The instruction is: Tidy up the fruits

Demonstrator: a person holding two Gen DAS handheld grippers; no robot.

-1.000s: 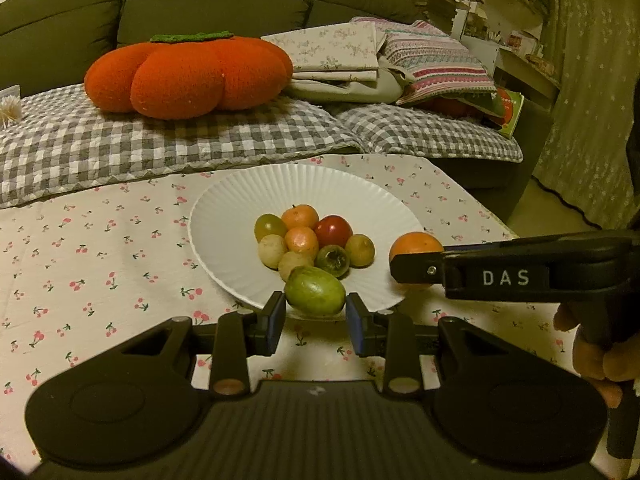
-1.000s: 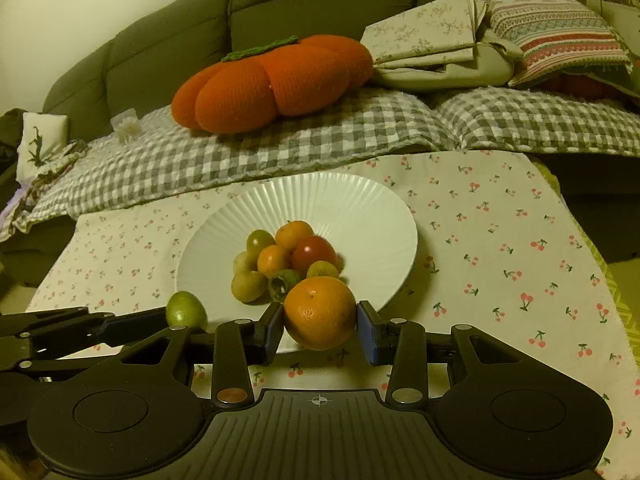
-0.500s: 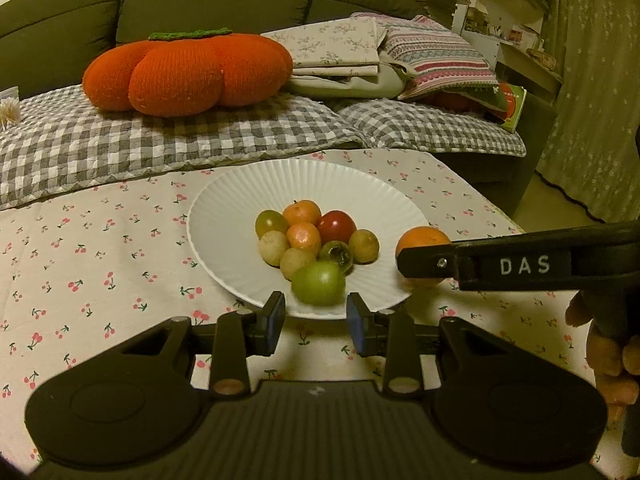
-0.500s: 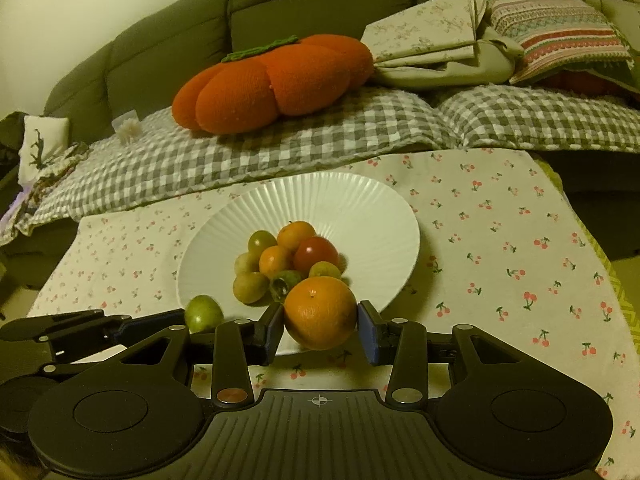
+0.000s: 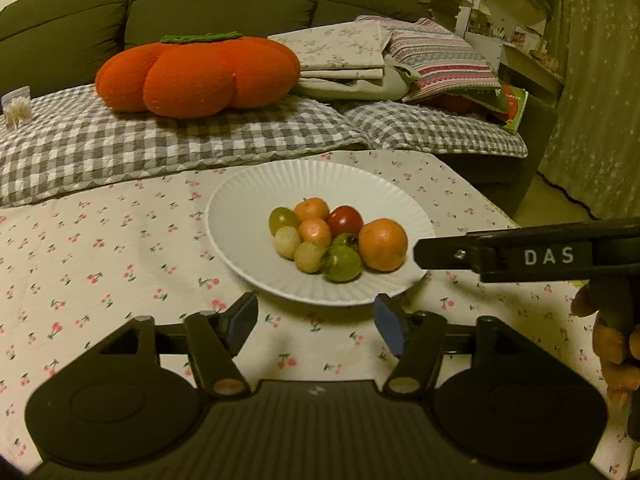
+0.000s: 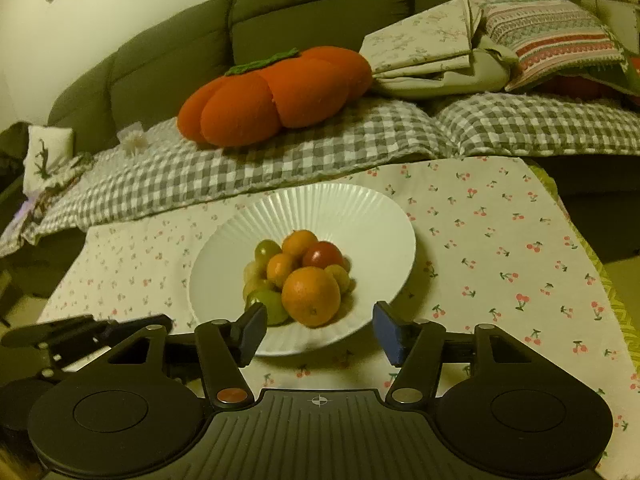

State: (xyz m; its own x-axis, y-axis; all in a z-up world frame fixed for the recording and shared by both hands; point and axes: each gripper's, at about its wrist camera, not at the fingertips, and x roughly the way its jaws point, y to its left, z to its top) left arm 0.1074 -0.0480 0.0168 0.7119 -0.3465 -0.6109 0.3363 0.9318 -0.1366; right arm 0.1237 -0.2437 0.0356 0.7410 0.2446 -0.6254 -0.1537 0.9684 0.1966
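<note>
A white ribbed plate (image 5: 240, 216) on the cherry-print tablecloth holds a heap of small fruits. A large orange (image 5: 383, 244) lies at the heap's right and a green fruit (image 5: 342, 264) at its front. My left gripper (image 5: 316, 316) hangs just before the plate's near rim, its jaws opening, with nothing between the pads. In the right wrist view my right gripper (image 6: 320, 322) stands at the near rim too, jaws opening. The orange (image 6: 311, 296) rests on the plate (image 6: 360, 220) beyond its pads, untouched.
An orange pumpkin cushion (image 5: 196, 76) and folded linens (image 5: 344, 56) lie on a checked blanket over the dark sofa behind the table. The tablecloth (image 6: 500, 248) stretches right of the plate. A hand (image 5: 612, 344) holds the right gripper's handle. Shelves (image 5: 516, 20) stand at the far right.
Both grippers have opened wider. The green fruit has left the left jaws and the orange the right jaws; both now lie in the heap on the plate.
</note>
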